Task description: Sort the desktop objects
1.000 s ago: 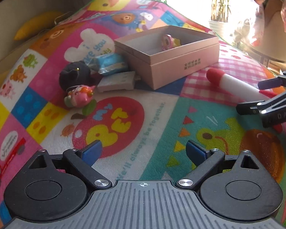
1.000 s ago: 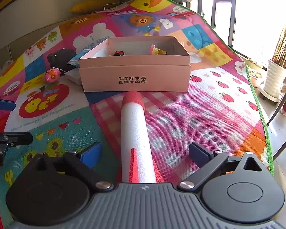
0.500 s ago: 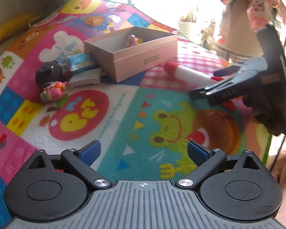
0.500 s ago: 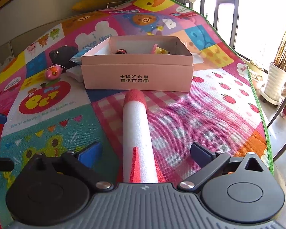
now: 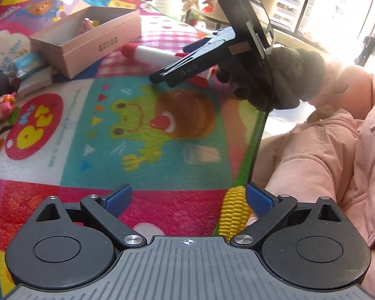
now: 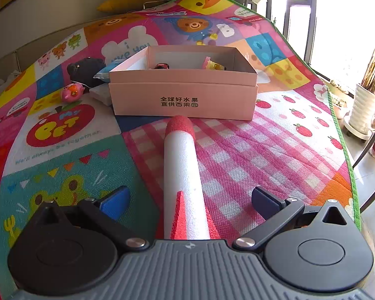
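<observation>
A white foam rocket [image 6: 181,165] with a red nose and fins lies on the play mat, pointing at the open pink box [image 6: 182,95]. My right gripper [image 6: 190,201] straddles its tail. The jaws are opening and the blue pads stand clear of the foam. In the left wrist view the rocket [image 5: 152,55] shows behind the right gripper's fingers [image 5: 187,68]. My left gripper [image 5: 187,197] is open over the mat's near corner, with nothing between its pads. A yellow toy corn cob [image 5: 233,210] lies just inside its right pad. The box [image 5: 87,40] holds small toys [image 6: 213,65].
Left of the box lie a black plush [image 6: 85,70], a pink toy [image 6: 72,92], a blue packet [image 5: 27,65] and a pale block [image 5: 35,83]. The mat's green edge [image 5: 247,155] runs beside the person's pink sleeve [image 5: 325,150]. A potted plant [image 6: 365,110] stands beyond the mat.
The left gripper has swung right and tilted down, bringing the mat's edge, the corn cob and the person's sleeve into view. The right gripper's pads have spread slightly; the rocket has not moved.
</observation>
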A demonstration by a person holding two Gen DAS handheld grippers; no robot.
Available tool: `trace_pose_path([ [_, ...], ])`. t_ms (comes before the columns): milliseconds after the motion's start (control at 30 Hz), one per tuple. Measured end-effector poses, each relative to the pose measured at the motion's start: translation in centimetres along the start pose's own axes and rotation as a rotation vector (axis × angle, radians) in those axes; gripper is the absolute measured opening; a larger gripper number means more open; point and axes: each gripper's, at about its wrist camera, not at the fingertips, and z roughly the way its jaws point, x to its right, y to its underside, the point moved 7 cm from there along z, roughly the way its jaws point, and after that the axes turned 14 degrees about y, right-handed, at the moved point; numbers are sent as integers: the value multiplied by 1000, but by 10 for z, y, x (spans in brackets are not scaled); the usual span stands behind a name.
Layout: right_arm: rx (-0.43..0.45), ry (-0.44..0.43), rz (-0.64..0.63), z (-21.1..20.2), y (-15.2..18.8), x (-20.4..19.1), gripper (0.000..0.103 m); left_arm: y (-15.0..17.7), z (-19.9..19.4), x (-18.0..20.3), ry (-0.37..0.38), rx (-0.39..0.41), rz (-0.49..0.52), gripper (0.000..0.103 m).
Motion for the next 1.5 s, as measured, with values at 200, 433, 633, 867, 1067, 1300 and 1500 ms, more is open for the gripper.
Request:
trace_pose_path([
  [200,1,0,0,0,0,-1,103,14,-21,-13,9,-54,-134,100],
  [433,5,-8,-8,-1,0,-3,103,58,-13,-36,355,18,-743,100],
  [633,5,-12,-10,-1,0,-2,103,67,2,-34,424,47,-856,100],
  [867,6,-12,-10,-1,0,-2,103,55,27,-33,448,55,-919,66],
  [1067,9,-12,-8,-2,-1,-1,103,48,45,-29,381,-36,-911,58],
  [1300,14,-16,0,-2,-1,0,103,34,25,-25,285,-6,-782,33],
  [1500,15,-16,1,-1,-1,0,103,14,17,-32,143,-9,-643,33],
])
